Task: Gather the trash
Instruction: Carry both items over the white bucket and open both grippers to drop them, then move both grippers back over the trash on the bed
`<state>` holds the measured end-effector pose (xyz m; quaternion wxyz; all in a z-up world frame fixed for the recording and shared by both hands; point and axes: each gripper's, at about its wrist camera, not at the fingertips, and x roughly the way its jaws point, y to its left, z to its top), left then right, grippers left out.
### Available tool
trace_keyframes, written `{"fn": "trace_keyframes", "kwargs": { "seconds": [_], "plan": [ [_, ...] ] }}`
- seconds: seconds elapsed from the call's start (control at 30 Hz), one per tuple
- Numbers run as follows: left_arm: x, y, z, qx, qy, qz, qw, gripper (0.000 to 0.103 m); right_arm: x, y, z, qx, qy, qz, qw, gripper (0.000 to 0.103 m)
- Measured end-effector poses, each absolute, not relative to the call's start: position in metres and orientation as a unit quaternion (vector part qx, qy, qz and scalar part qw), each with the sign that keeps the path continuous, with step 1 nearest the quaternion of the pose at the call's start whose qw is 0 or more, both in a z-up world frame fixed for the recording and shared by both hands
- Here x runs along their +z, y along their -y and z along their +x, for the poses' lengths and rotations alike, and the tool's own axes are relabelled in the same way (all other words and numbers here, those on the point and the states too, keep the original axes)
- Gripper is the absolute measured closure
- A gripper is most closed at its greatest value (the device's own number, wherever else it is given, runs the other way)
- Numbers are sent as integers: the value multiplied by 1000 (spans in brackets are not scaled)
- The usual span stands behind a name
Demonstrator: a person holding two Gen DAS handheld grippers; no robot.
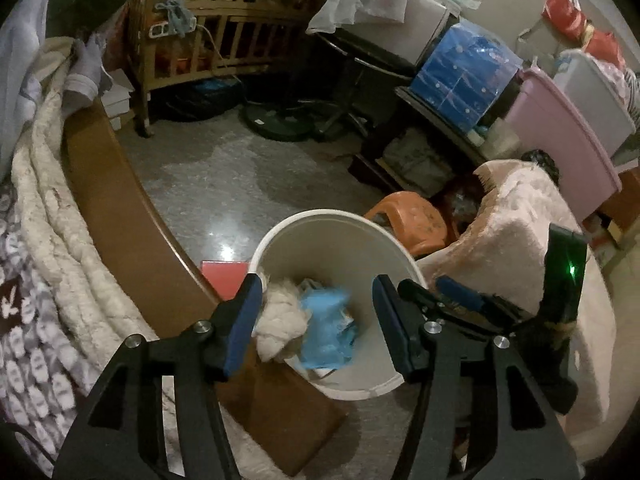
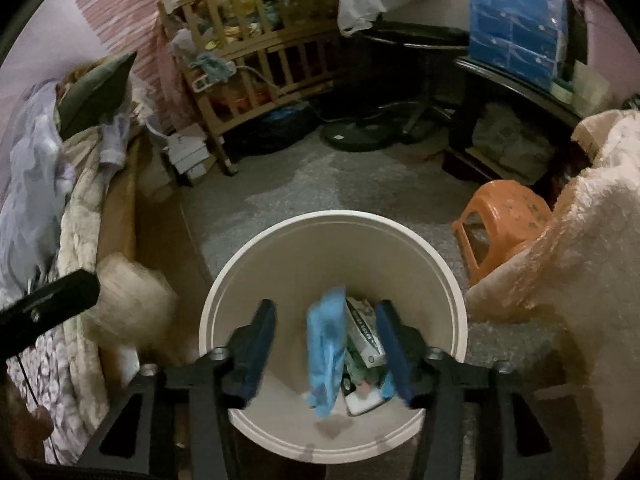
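Right wrist view: right gripper jaws apart — blurred blue bag between, contact unclear; left gripper parted, empty.

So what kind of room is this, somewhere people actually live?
Most likely a lived-in bedroom: a wooden cot stuffed with things, bedding heaped on a bed, and a white bin on the floor.

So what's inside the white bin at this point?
In the white bin: a blue plastic piece, printed packaging and, in the left wrist view, a whitish fluffy wad. Whatever lies beneath them is covered.
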<state>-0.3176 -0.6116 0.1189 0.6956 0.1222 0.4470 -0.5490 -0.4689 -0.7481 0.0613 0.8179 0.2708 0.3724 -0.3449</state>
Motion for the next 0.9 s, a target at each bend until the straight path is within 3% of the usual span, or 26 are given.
{"fn": "trace_keyframes", "kwargs": {
  "seconds": [0.03, 0.9],
  "plan": [
    [118, 609, -317, -547, -446, 126, 697, 47, 61, 749, -469, -344, -370, 275, 818, 39],
    [116, 476, -233, -389, -428, 112, 808, 47, 75, 662, -396, -258, -385, 235, 855, 39]
  ]
}}
